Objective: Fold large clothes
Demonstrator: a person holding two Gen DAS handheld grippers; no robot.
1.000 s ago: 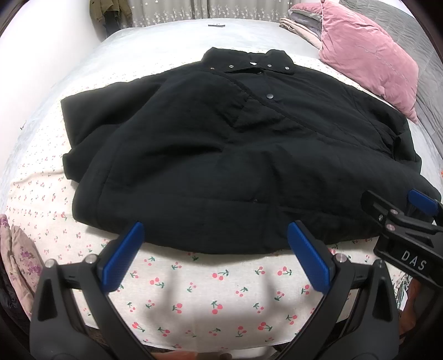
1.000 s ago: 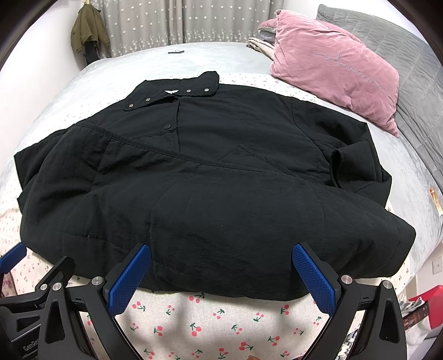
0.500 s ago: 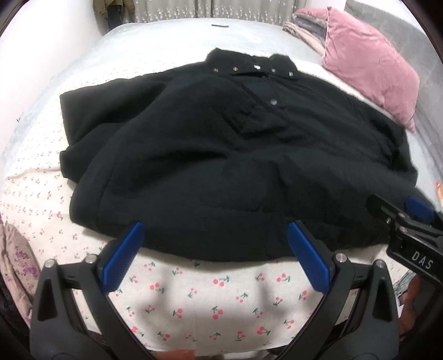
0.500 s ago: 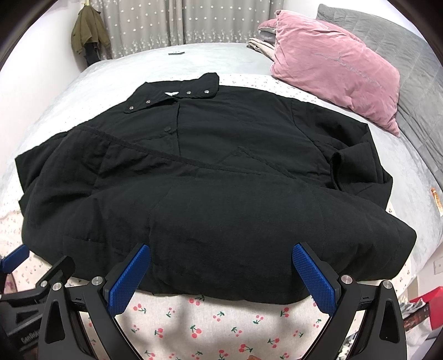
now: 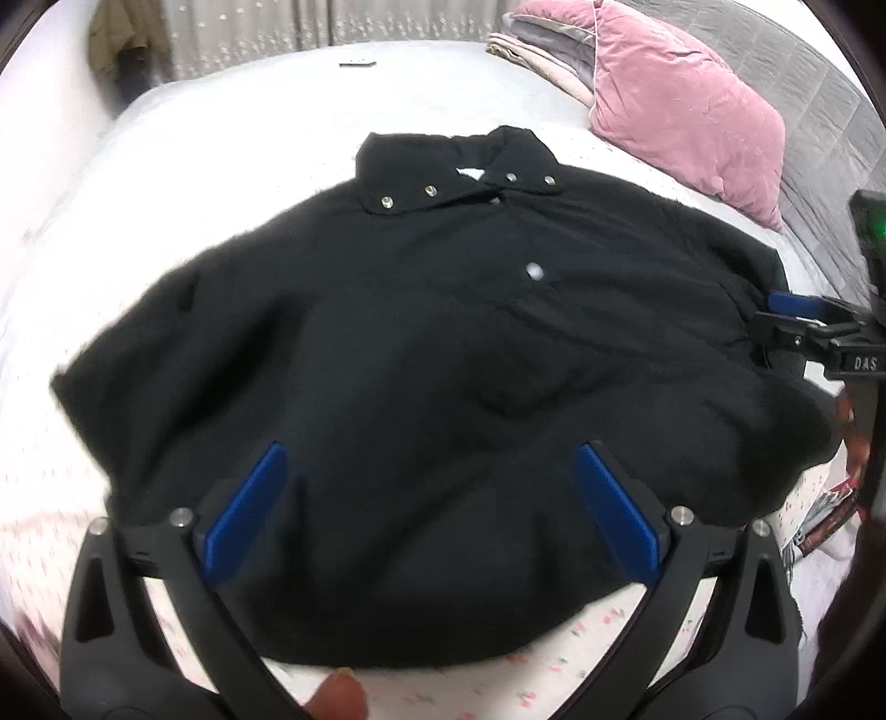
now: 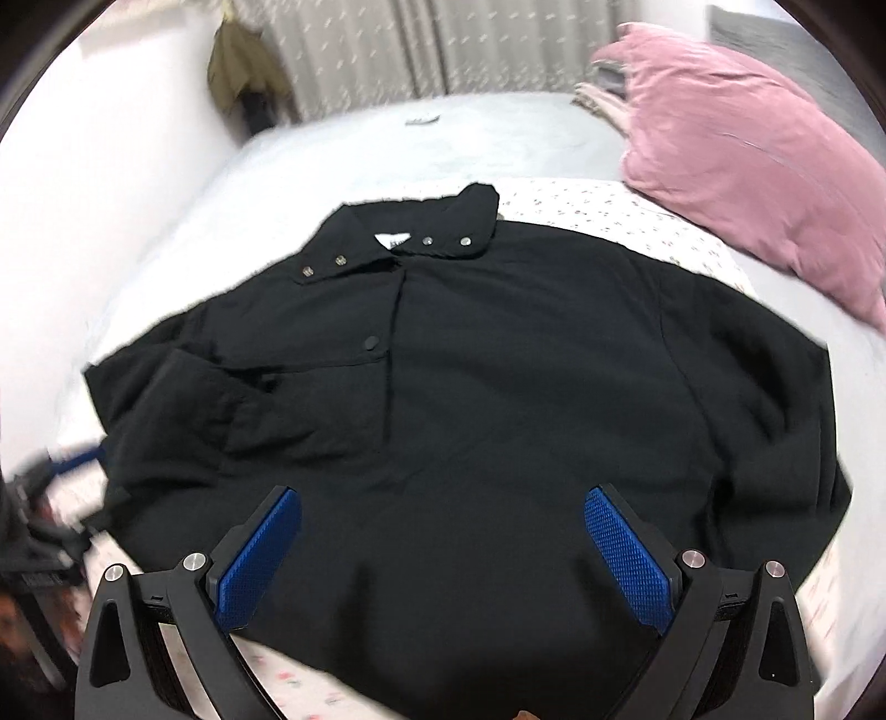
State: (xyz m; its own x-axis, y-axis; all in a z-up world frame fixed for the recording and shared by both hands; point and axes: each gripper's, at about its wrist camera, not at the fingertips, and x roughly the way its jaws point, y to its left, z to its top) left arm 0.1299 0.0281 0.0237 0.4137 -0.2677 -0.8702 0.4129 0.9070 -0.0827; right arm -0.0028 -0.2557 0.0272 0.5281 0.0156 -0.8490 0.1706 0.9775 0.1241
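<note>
With the black jacket [image 5: 421, 354] spread collar-away on the bed [image 5: 232, 138], we should bring the left gripper [image 5: 432, 515] and right gripper [image 6: 443, 559], both spread wide and empty, low onto opposite sides before pinching.

Pretty much the whole middle of the bed [image 5: 232, 166] is taken up by the black jacket [image 5: 443, 343], so you've only got open sheet around it. At your 12 there's a clear grey stretch past the collar, just a small dark object [image 5: 357, 64] lying there. The pink pillow [image 5: 686, 105] and folded stack [image 5: 542, 47] block 1–2 o'clock.
</note>
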